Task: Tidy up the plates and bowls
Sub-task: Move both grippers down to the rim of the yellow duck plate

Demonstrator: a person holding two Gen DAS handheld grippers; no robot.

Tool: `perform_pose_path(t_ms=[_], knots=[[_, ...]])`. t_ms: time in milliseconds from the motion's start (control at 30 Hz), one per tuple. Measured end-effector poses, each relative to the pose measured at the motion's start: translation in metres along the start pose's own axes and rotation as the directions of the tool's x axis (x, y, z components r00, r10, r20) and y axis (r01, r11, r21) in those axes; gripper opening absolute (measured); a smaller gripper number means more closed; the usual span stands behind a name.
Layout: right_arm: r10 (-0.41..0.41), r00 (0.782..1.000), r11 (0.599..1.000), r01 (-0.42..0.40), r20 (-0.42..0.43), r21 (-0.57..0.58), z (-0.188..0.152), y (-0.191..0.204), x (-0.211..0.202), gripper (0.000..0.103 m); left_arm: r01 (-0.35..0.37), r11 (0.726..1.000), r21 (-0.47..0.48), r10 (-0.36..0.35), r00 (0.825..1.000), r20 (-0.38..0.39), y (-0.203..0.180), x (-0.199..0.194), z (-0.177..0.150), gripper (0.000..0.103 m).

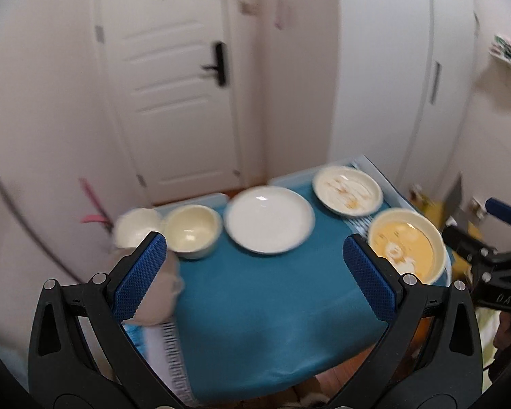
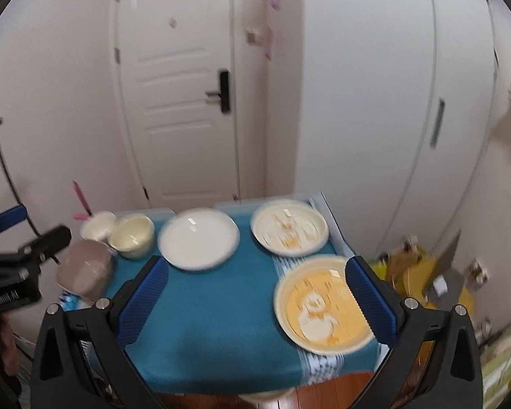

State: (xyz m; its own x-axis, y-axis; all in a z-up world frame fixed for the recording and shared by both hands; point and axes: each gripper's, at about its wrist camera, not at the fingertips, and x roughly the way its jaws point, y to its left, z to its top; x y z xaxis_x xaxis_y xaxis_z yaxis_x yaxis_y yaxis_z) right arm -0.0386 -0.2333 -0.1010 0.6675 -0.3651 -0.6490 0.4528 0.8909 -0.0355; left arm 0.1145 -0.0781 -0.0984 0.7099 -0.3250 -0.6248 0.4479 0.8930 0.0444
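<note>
Left gripper point(image 1: 255, 276) nearest the lens, jaws spread wide, nothing held; right gripper point(image 2: 257, 294) likewise wide open and empty. Between and beyond both jaw pairs: teal cloth point(image 1: 272, 293) over a small table. Beyond the left gripper's left pad: cream bowl point(image 1: 192, 231), with a white bowl point(image 1: 136, 226) just beside it, further left. Ahead, between the jaws: plain white plate point(image 1: 269, 218). Beyond the right pad: patterned plate point(image 1: 347, 193). Yellow cartoon plate point(image 2: 322, 306) partly behind the right gripper's right pad. Brownish lump point(image 2: 85, 271) left of that gripper's left pad, identity unclear. Judged progress: nothing stacked, all five pieces lying single, no grasp begun. Remaining: all gathering of plates and bowls.
</note>
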Motion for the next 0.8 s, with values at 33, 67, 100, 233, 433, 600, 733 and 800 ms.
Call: perform_pose_path(t_ms=[33,67,100,233,433,600,733,800], knots=[[-0.016,0.999,1.000,0.017,-0.029,0.013,-0.006,-0.009,0.009,0.103,0.013,1.000,0.015,-0.013,1.000,-0.017,-0.006,0.012,0.002,0.103],[-0.030,0.998,0.999,0.032,-0.058,0.033,-0.014,-0.020,0.017,0.103,0.030,0.999,0.032,-0.029,0.999,-0.038,-0.013,0.025,0.002,0.103],[-0.043,0.995,0.997,0.048,-0.085,0.060,-0.022,-0.032,0.025,0.103,0.053,0.997,0.053,-0.049,0.997,-0.067,-0.021,0.040,0.002,0.103],[-0.052,0.985,0.983,0.081,-0.167,0.167,-0.046,-0.076,0.050,0.103,0.152,0.984,0.096,-0.131,0.972,-0.195,-0.052,0.095,-0.002,0.103],[-0.045,0.960,0.939,0.134,-0.275,0.315,-0.080,-0.146,0.086,0.095,0.271,0.953,0.138,-0.205,0.907,-0.369,-0.114,0.177,-0.020,0.102],[0.034,0.942,0.912,0.108,-0.334,0.395,-0.104,-0.193,0.121,0.072,0.306,0.934,0.182,-0.195,0.868,-0.457,-0.165,0.227,-0.033,0.083],[0.134,0.926,0.888,0.046,-0.353,0.458,-0.114,-0.219,0.144,0.054,0.321,0.930,0.177,-0.193,0.840,-0.506,-0.183,0.246,-0.036,0.077],[0.161,0.919,0.882,0.029,-0.360,0.469,-0.116,-0.225,0.149,0.046,0.318,0.932,0.172,-0.186,0.831,-0.525,-0.190,0.256,-0.037,0.072]])
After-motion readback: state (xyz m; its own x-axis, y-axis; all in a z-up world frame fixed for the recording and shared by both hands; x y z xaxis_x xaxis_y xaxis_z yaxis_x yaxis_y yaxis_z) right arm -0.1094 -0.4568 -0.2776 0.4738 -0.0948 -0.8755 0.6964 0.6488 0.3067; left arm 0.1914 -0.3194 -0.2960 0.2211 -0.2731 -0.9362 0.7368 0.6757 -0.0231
